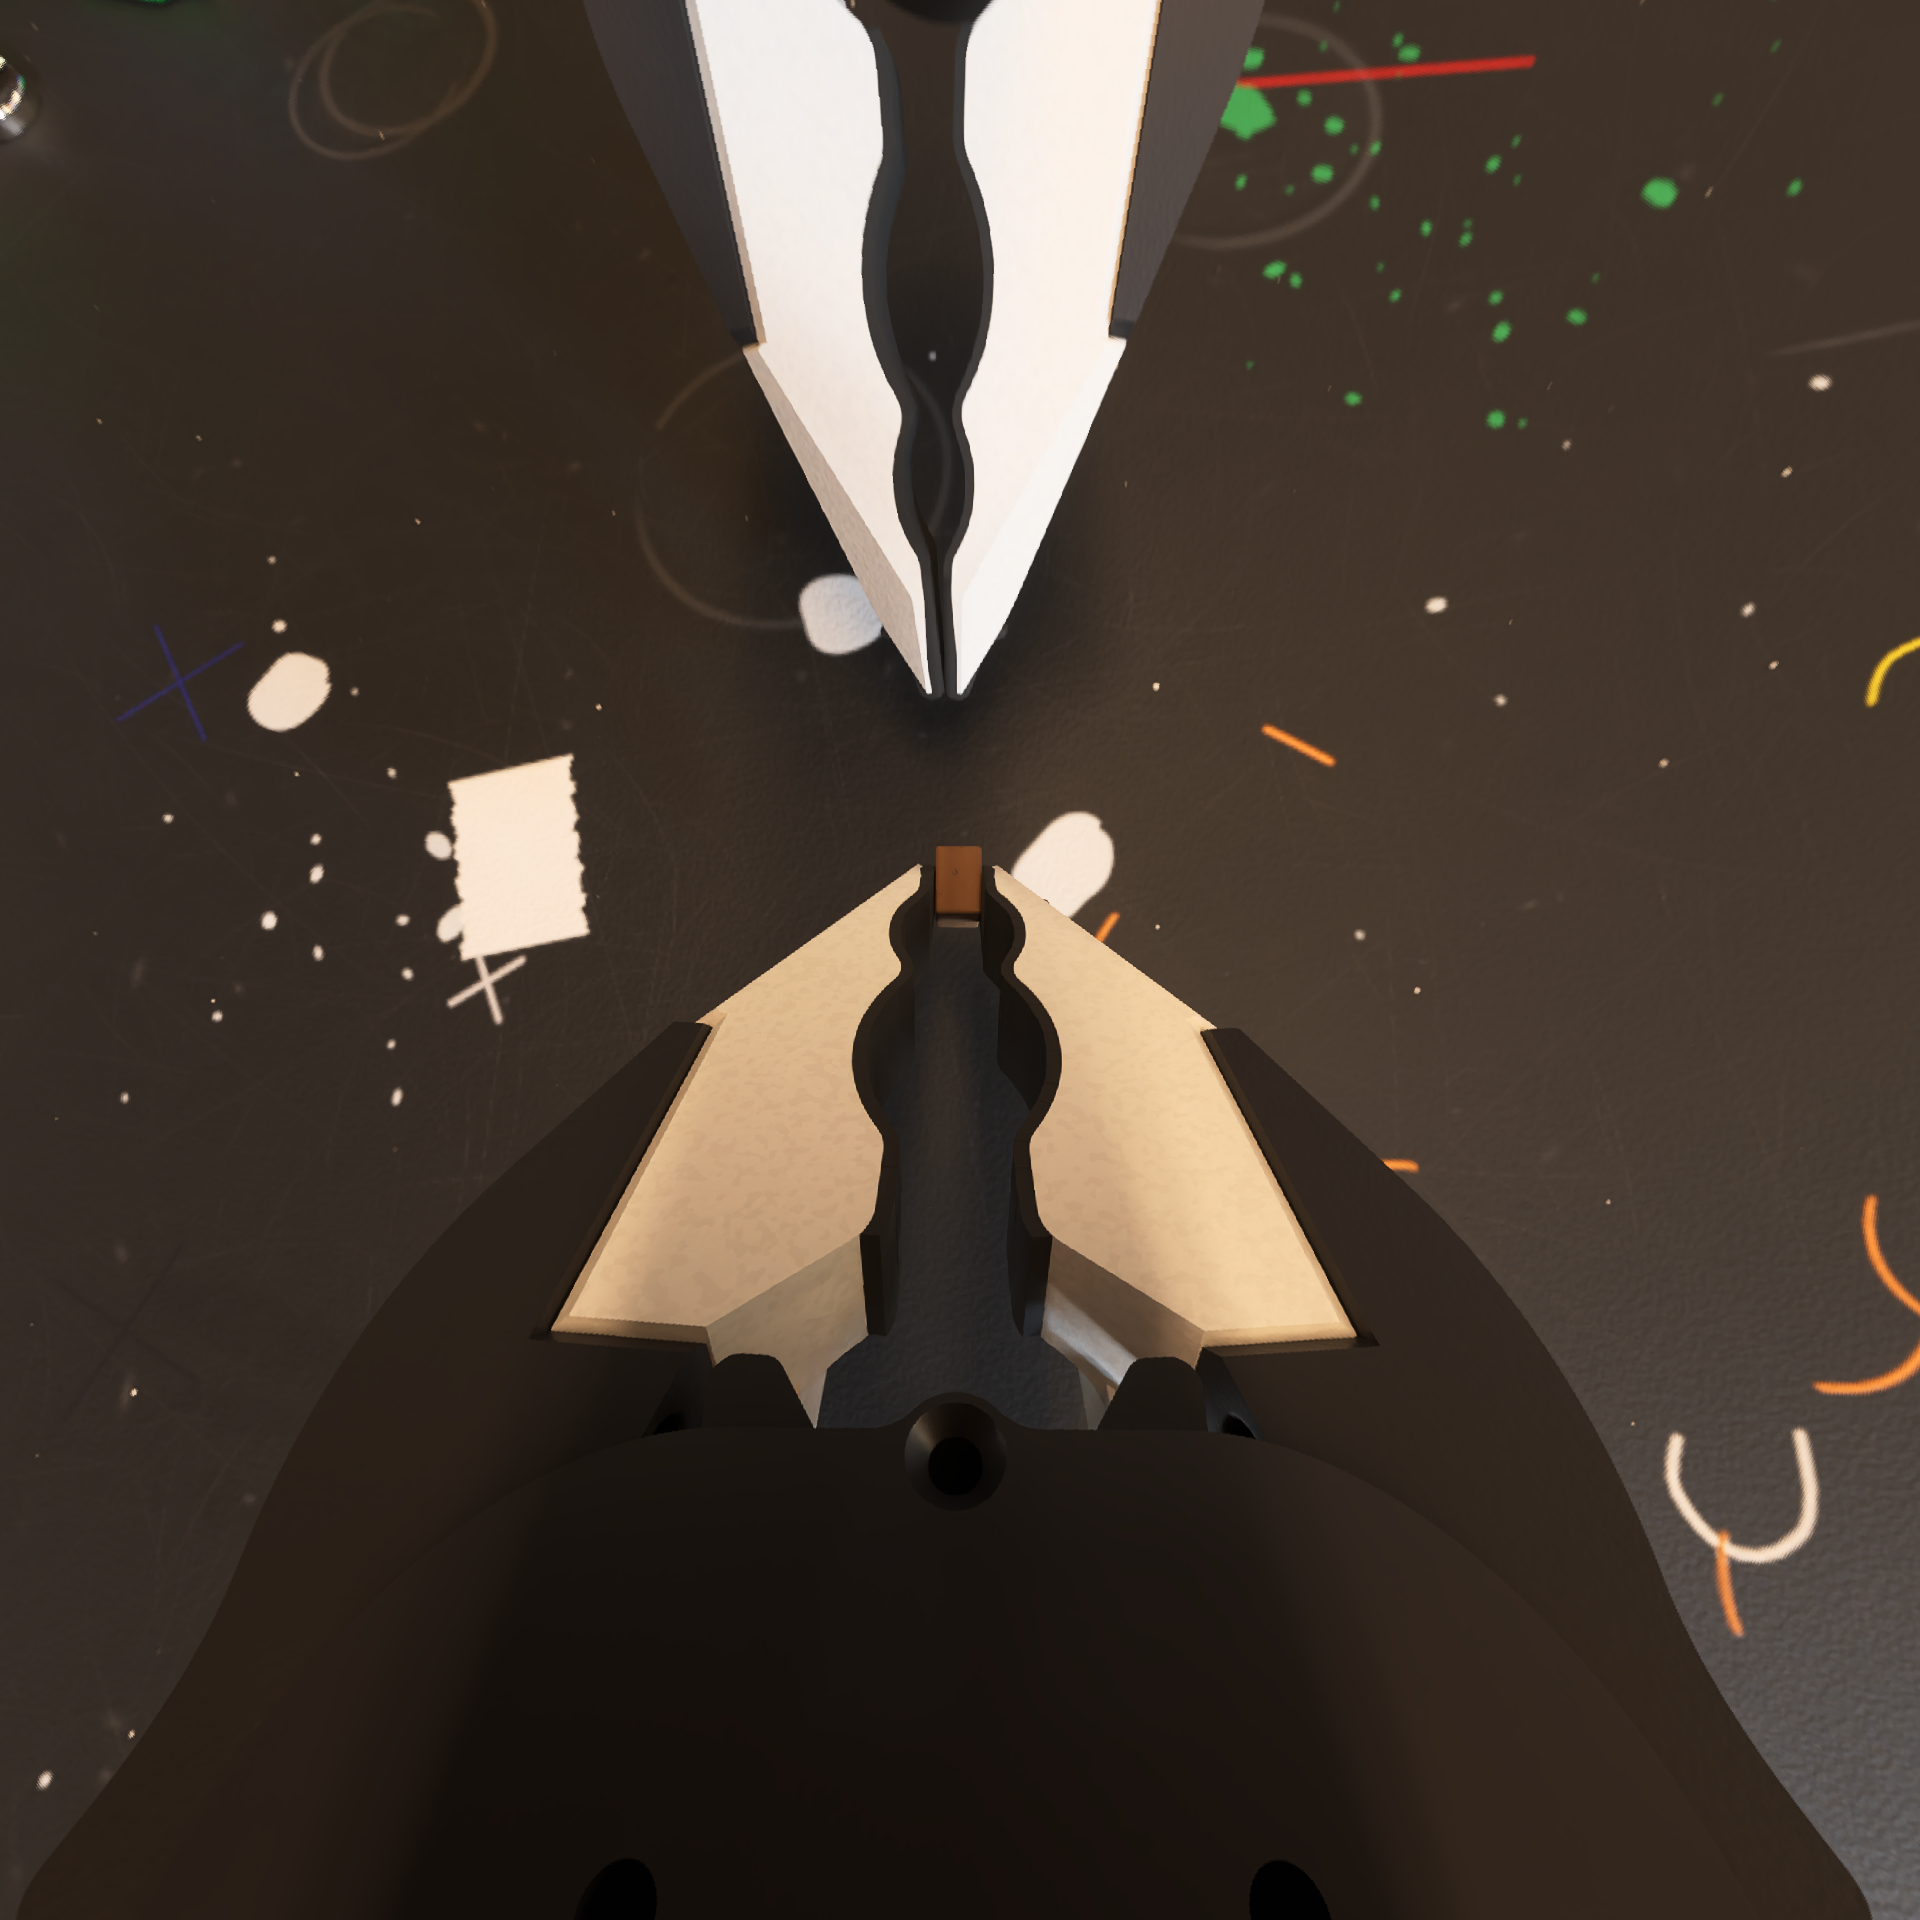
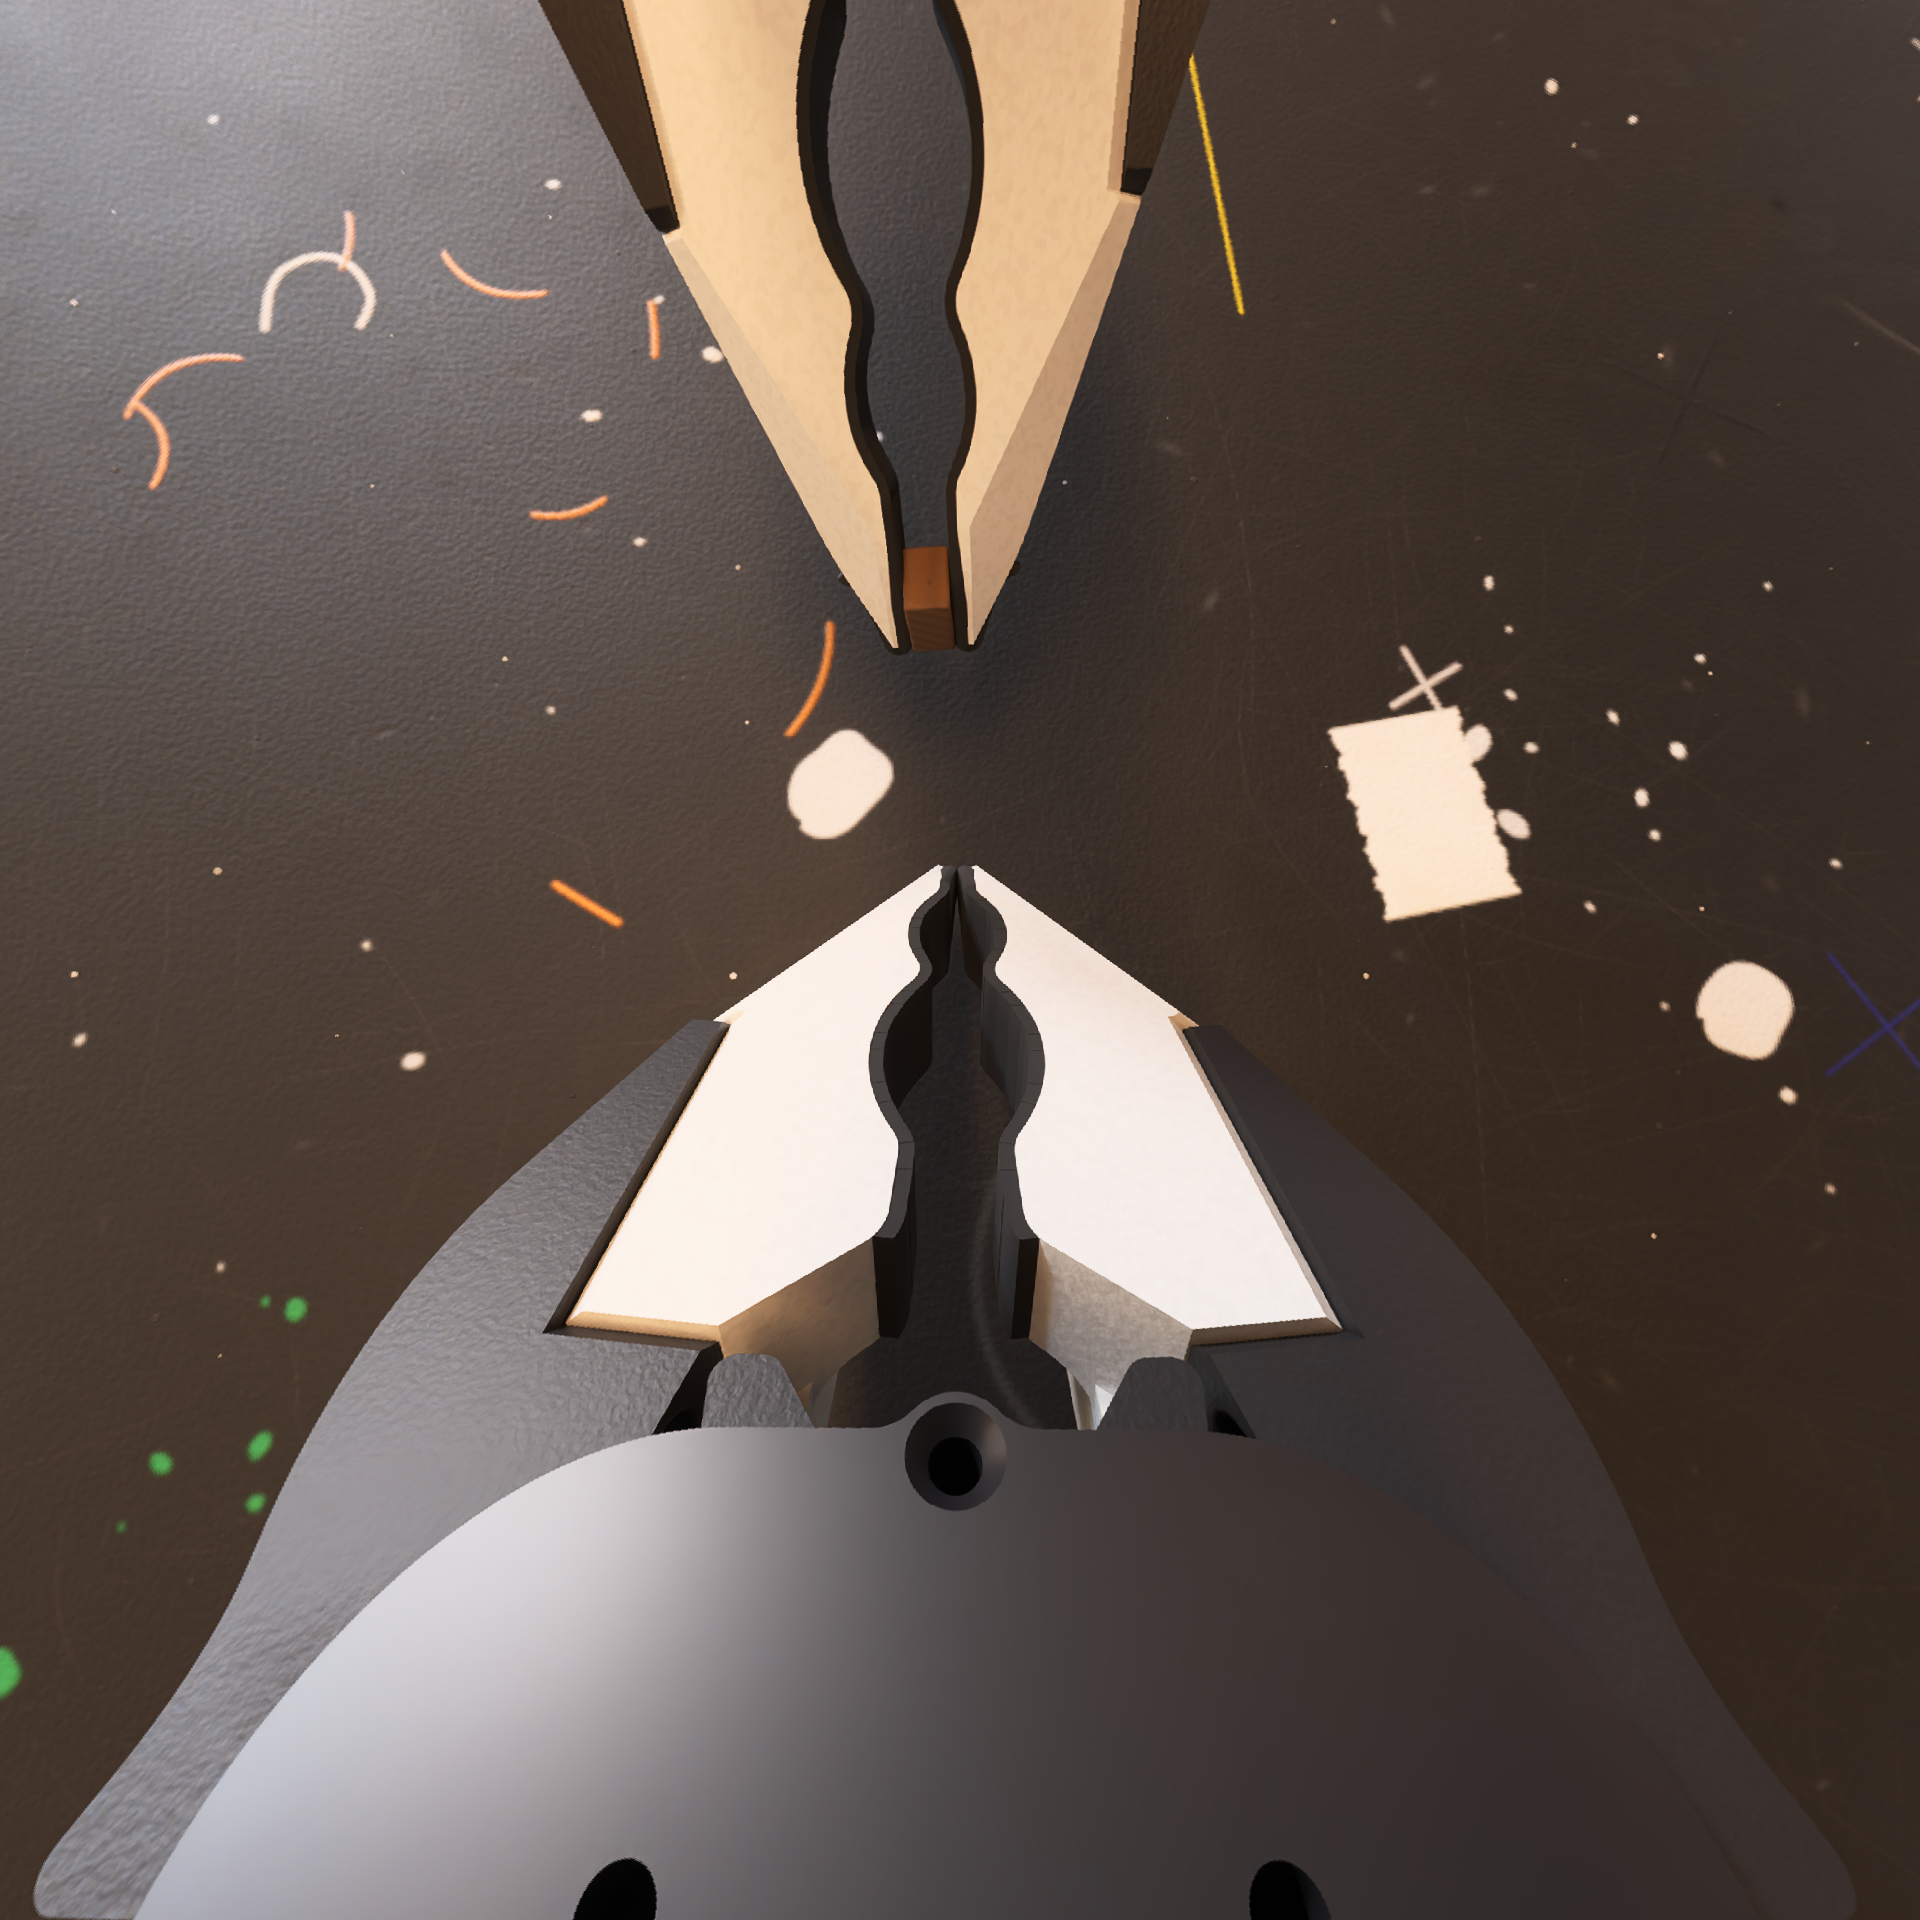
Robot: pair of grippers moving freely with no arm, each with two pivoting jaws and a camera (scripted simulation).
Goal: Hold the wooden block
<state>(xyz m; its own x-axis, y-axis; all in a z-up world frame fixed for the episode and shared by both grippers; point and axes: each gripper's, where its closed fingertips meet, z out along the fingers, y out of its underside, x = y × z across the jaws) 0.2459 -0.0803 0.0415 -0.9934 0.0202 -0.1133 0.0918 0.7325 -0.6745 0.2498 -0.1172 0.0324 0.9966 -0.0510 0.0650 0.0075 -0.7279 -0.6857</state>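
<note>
A small brown wooden block (image 1: 957, 883) sits clamped between the tips of my left gripper (image 1: 957, 878), which has tan fingers and is shut on it. The right wrist view shows the same block (image 2: 927, 601) in the left gripper (image 2: 930, 639) from the opposite side, held above the dark table. My right gripper (image 2: 957, 871) has white fingers, is shut and empty, its tips touching. It also shows in the left wrist view (image 1: 943, 688), pointing at the left gripper tip to tip with a gap between them.
The dark table top (image 1: 312, 1247) carries paint marks: a white rectangle (image 1: 517, 857), white blobs (image 1: 1070, 857), green spatter (image 1: 1455, 239), a red line (image 1: 1387, 71) and orange curls (image 2: 187, 405). No other loose objects show.
</note>
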